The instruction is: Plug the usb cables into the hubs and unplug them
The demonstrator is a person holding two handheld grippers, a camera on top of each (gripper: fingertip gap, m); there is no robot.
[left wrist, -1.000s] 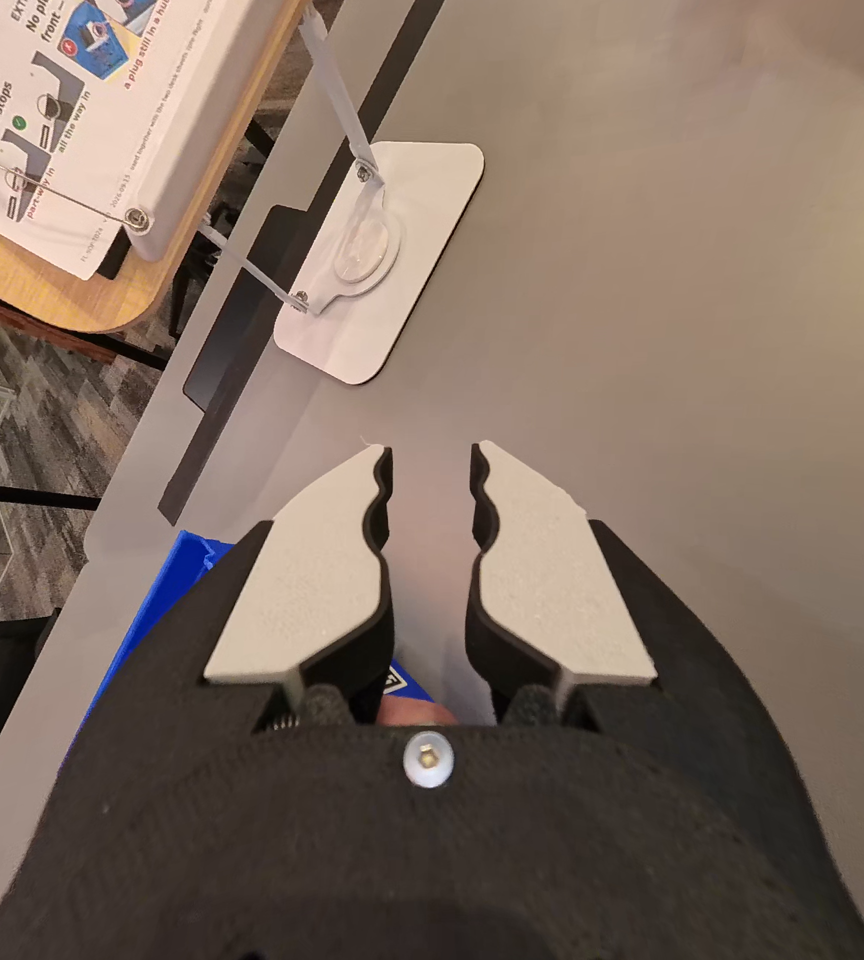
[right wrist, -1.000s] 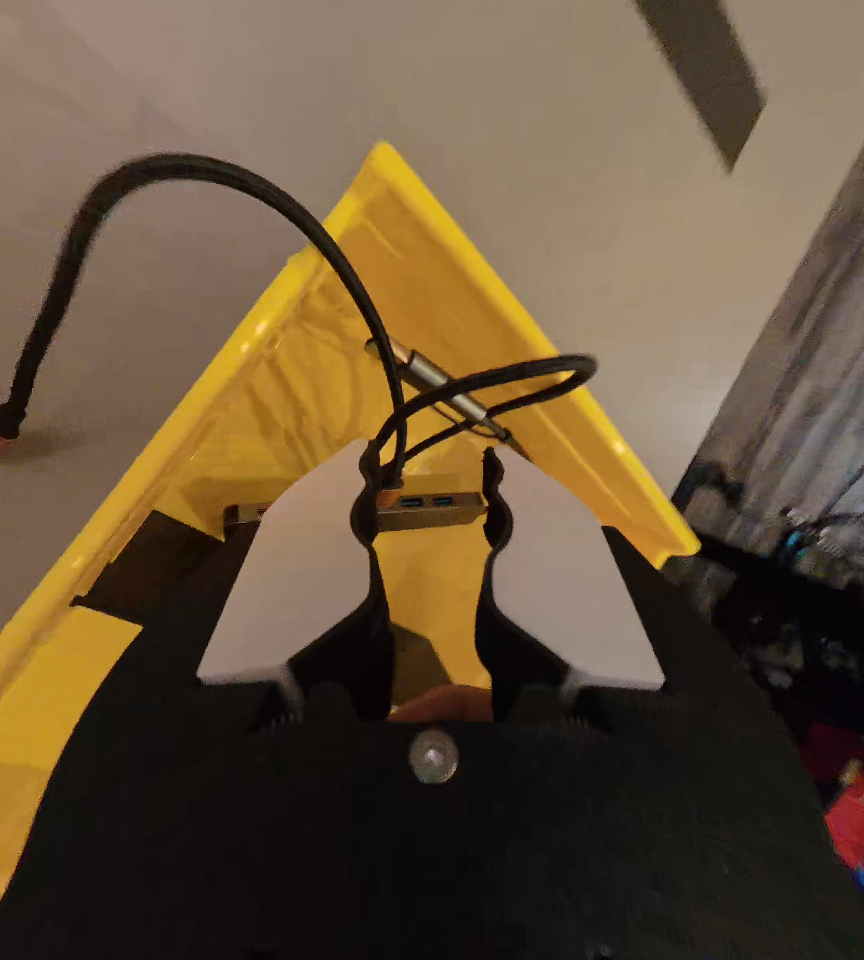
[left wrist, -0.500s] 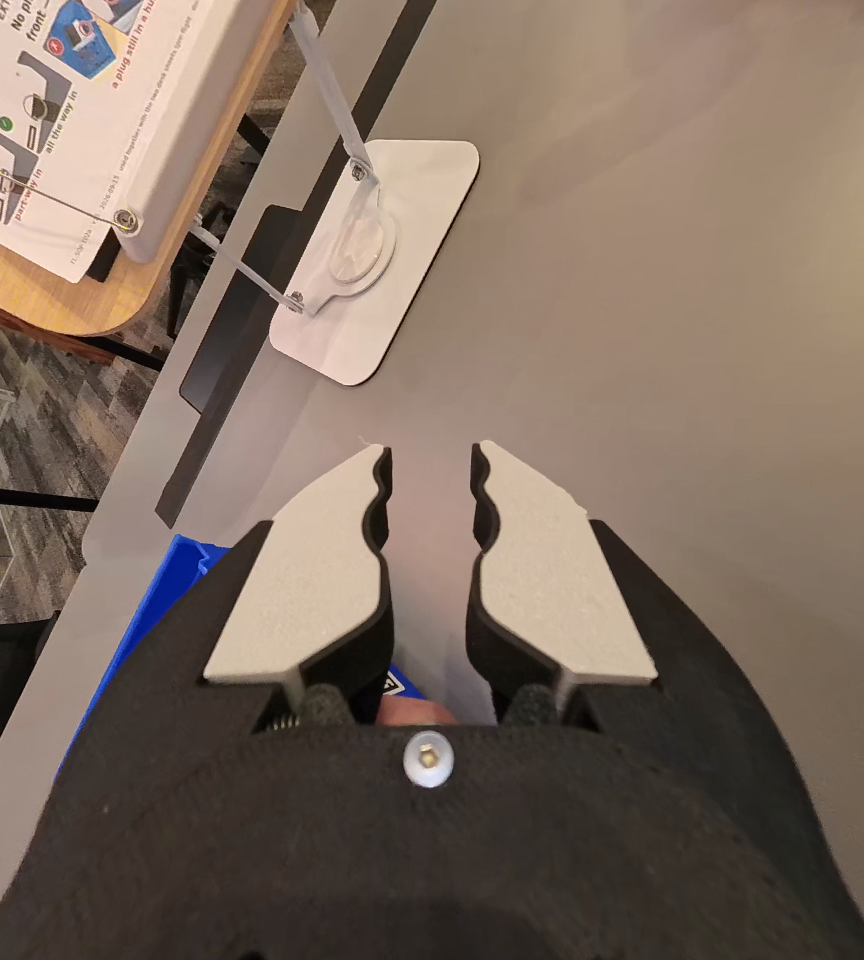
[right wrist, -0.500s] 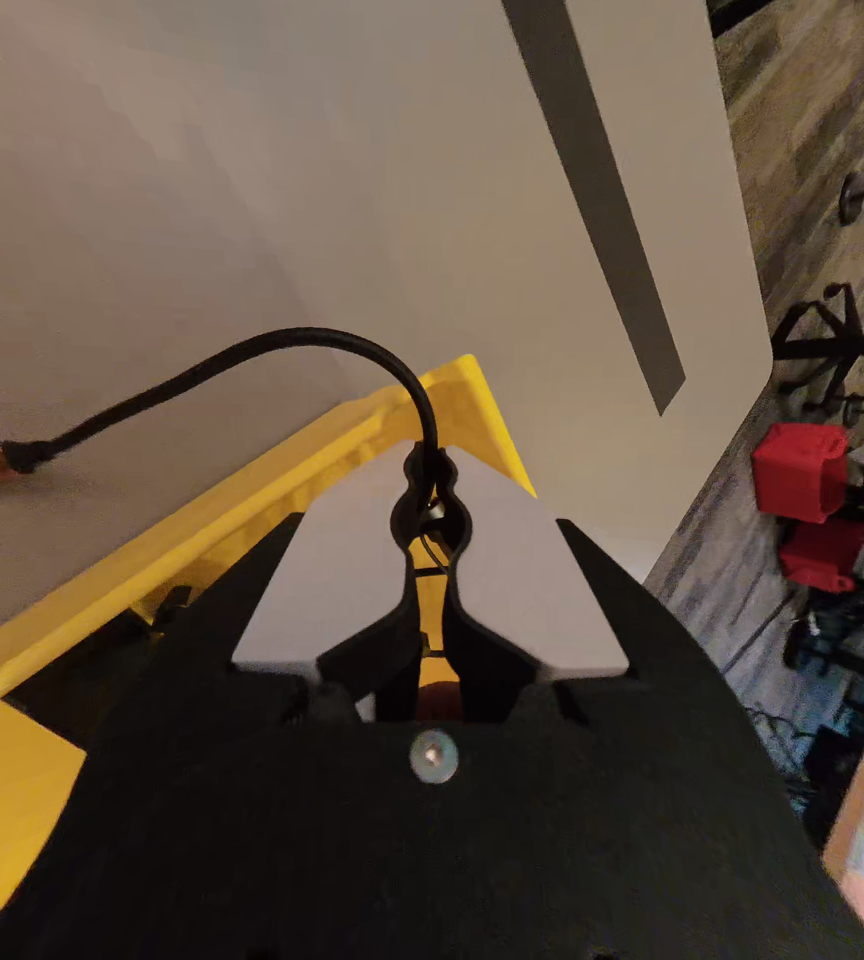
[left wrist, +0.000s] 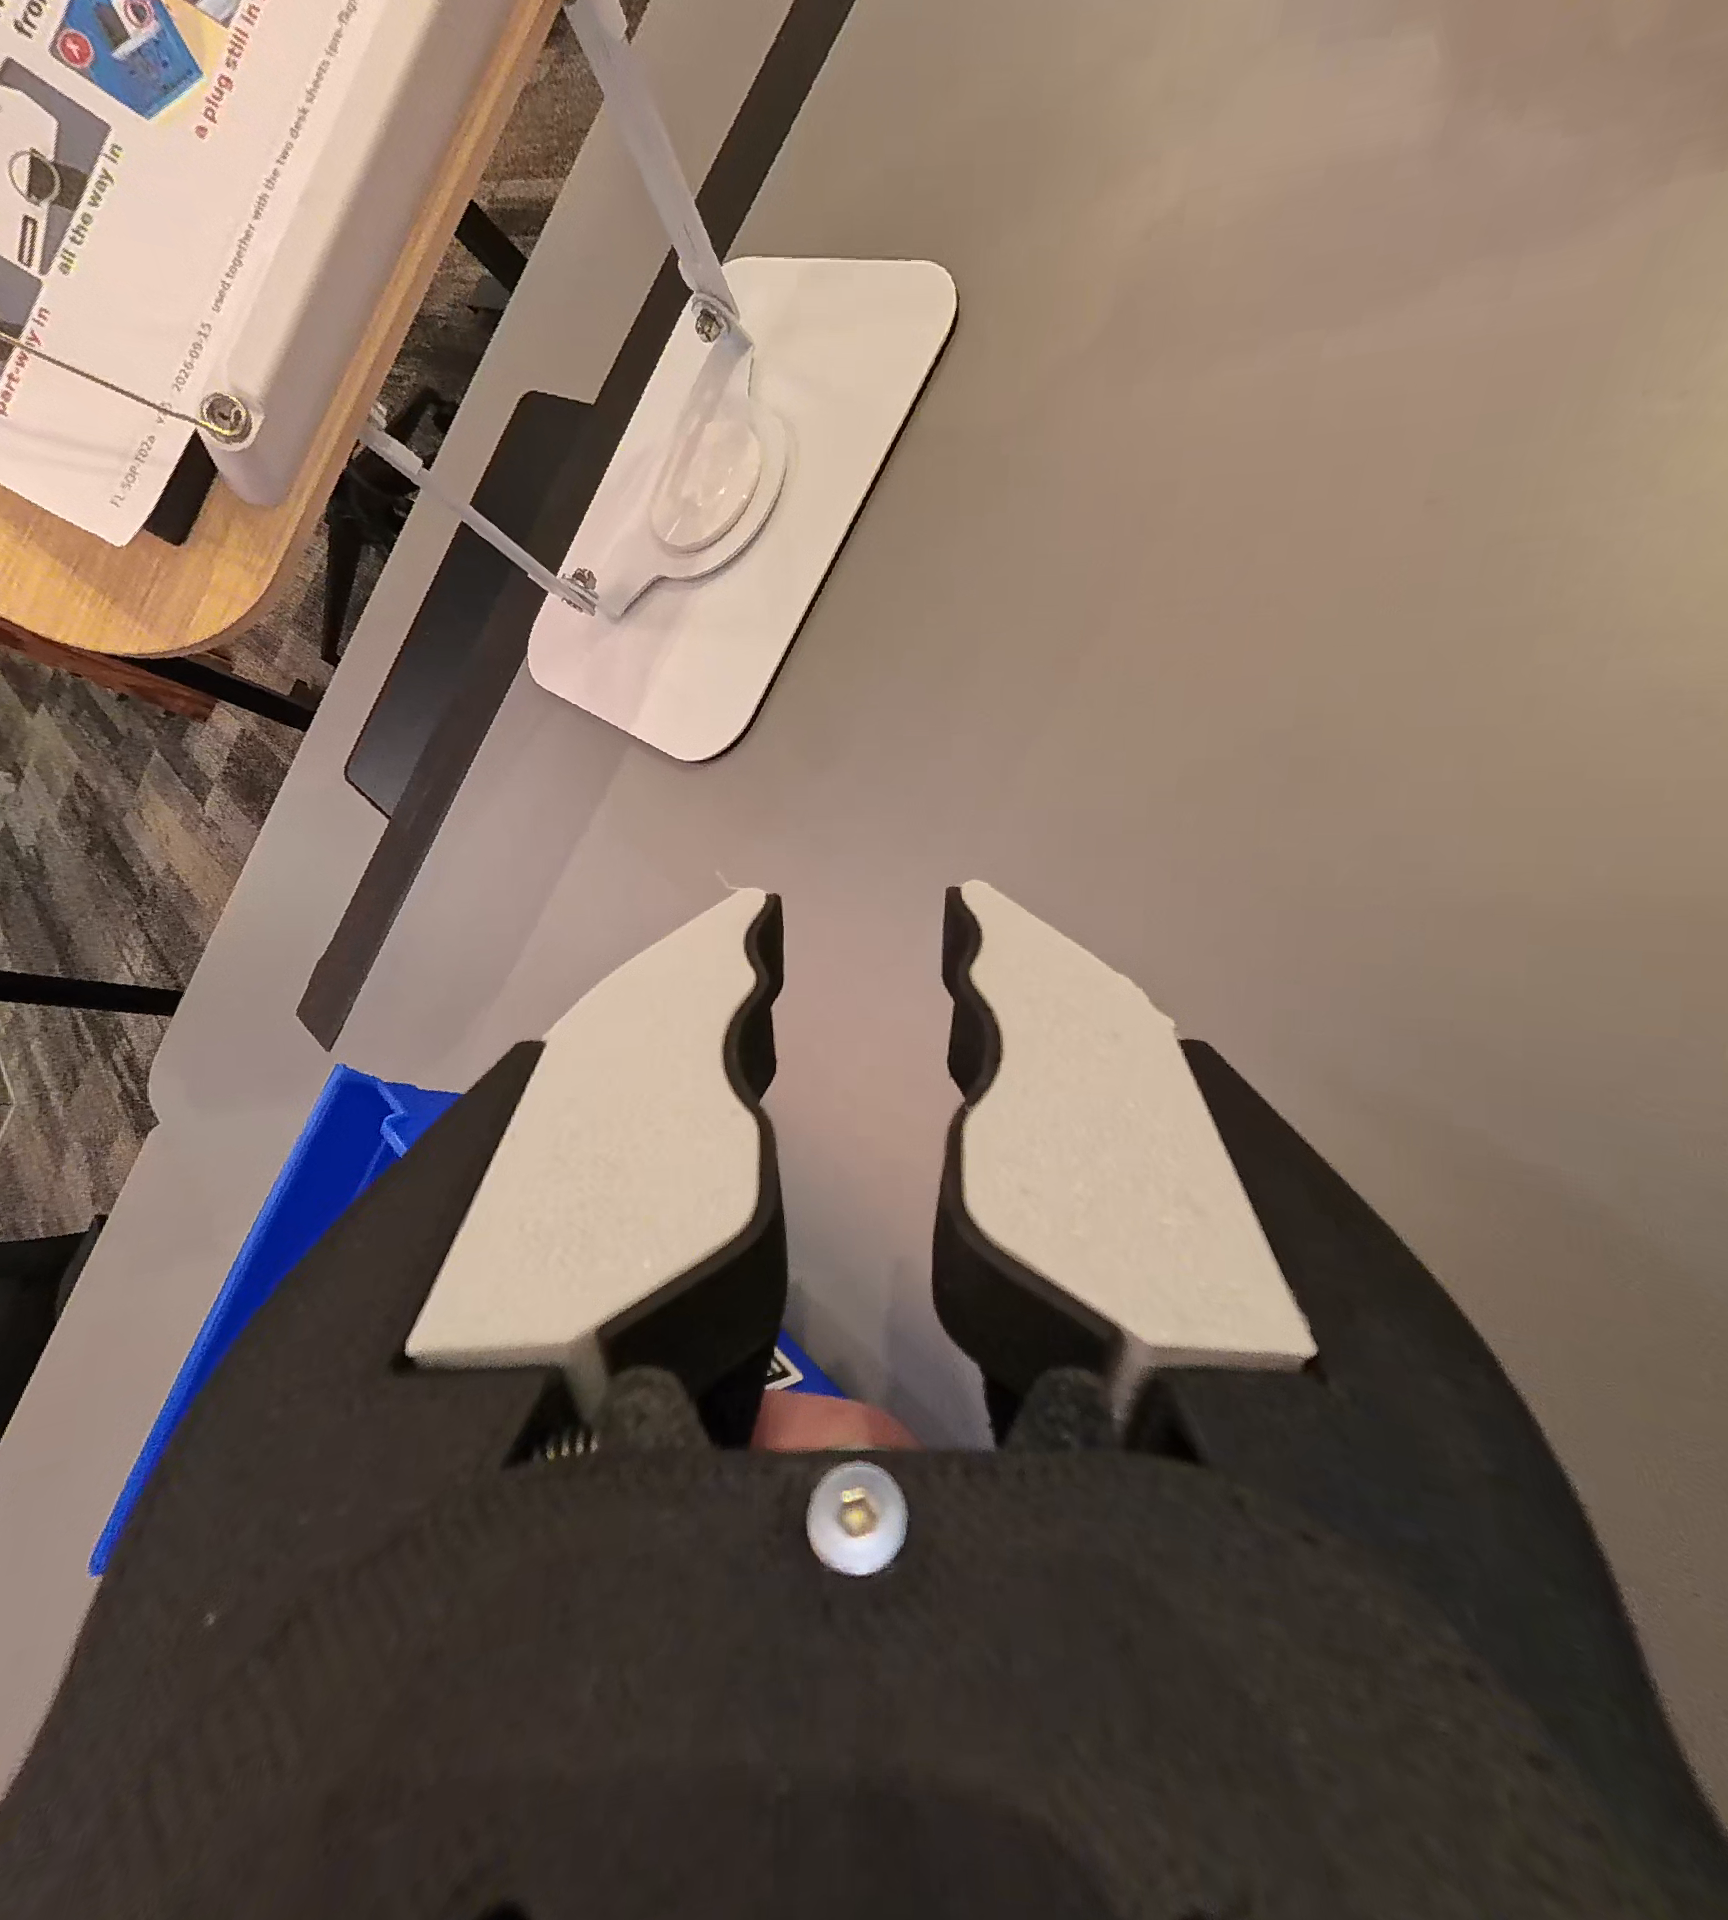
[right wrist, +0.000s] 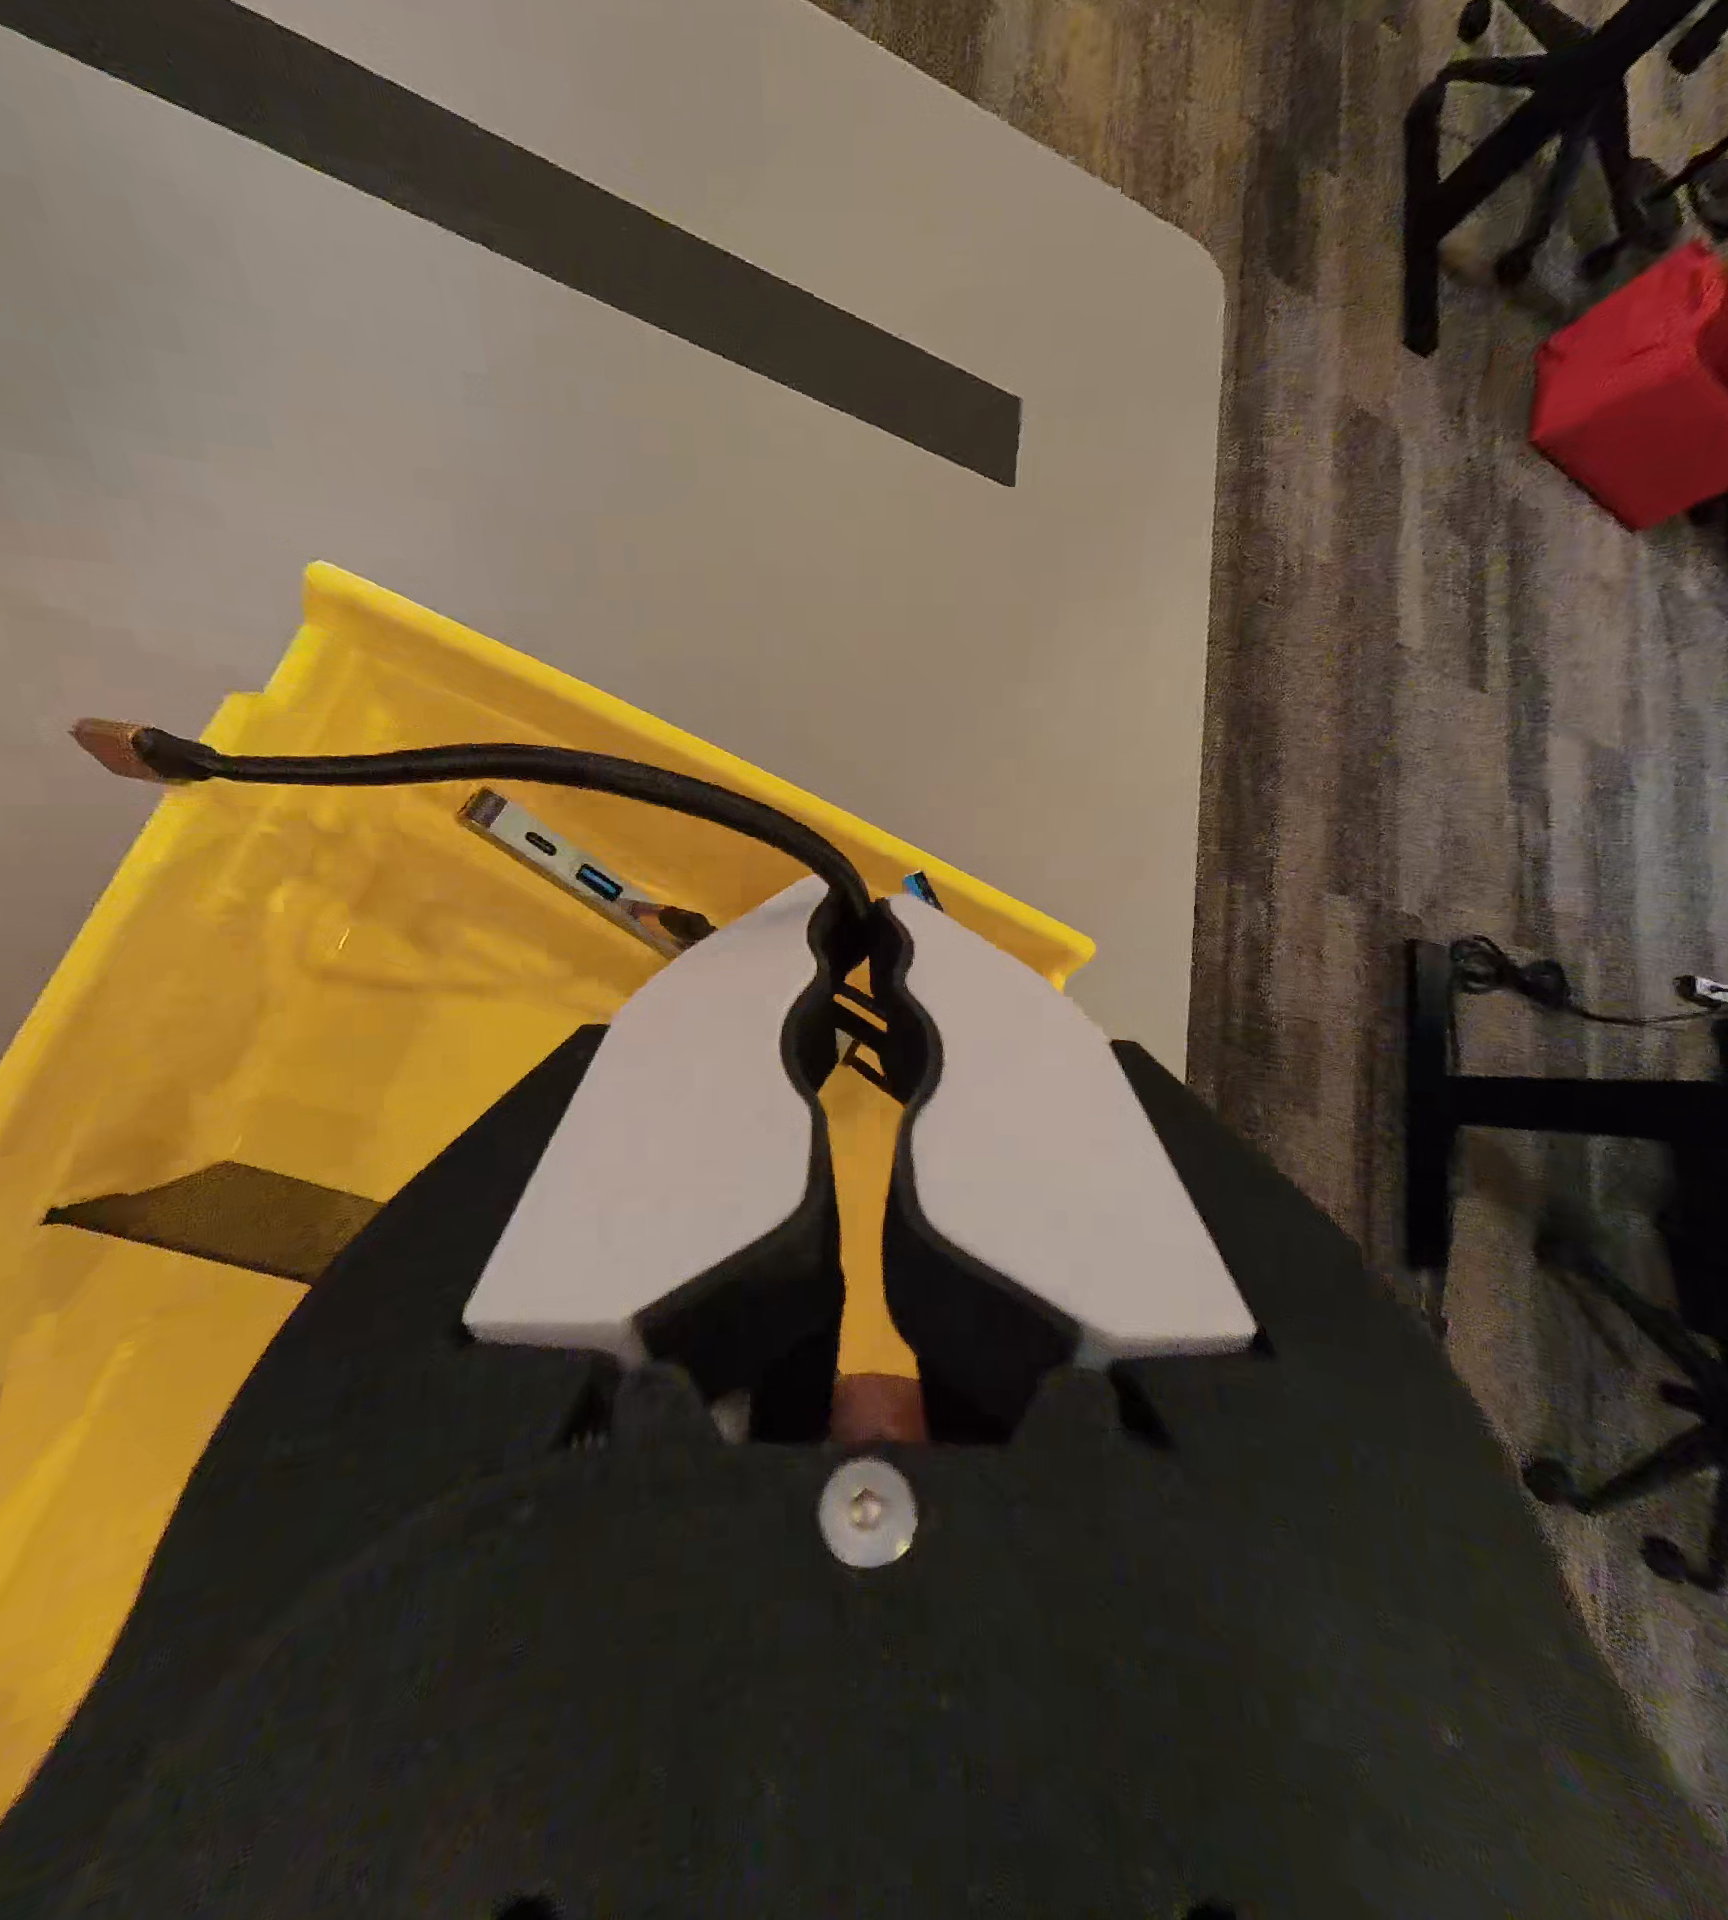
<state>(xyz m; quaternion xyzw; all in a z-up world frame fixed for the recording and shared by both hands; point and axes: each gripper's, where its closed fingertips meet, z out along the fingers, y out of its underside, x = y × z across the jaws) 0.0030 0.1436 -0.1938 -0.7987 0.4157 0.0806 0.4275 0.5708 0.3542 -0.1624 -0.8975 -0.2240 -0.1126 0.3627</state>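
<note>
We have the right gripper (right wrist: 855, 904) closed on a black braided USB cable (right wrist: 527, 767), the cord pinched right at the fingertips with only a thin gap showing behind. The cable arcs up and away to the left, over the near wall of the glossy yellow plastic bin (right wrist: 216, 1039), and ends in a copper-coloured plug (right wrist: 112, 746) hanging free past the bin's rim. Its long axis runs nearly level across the right wrist view, with the plug tip pointing left and slightly up — away from the ports.

Inside the bin lies a slim silver metal hub (right wrist: 579, 868) with a blue port, its long axis slanting from upper left down toward our fingertips and its port face turned toward us.

To do this step well, we judge the hold is too far from the plug: the long free length would flop when pushed. We should bring the cable out over the grey tabletop (left wrist: 1359, 520) and regrip just behind the plug, then square its axis with a port.

The left gripper (left wrist: 862, 904) hovers above bare table with its jaws moderately apart and nothing between them — ready to steady the hub. A blue plastic bin (left wrist: 320, 1195) sits just under its left side.
</note>
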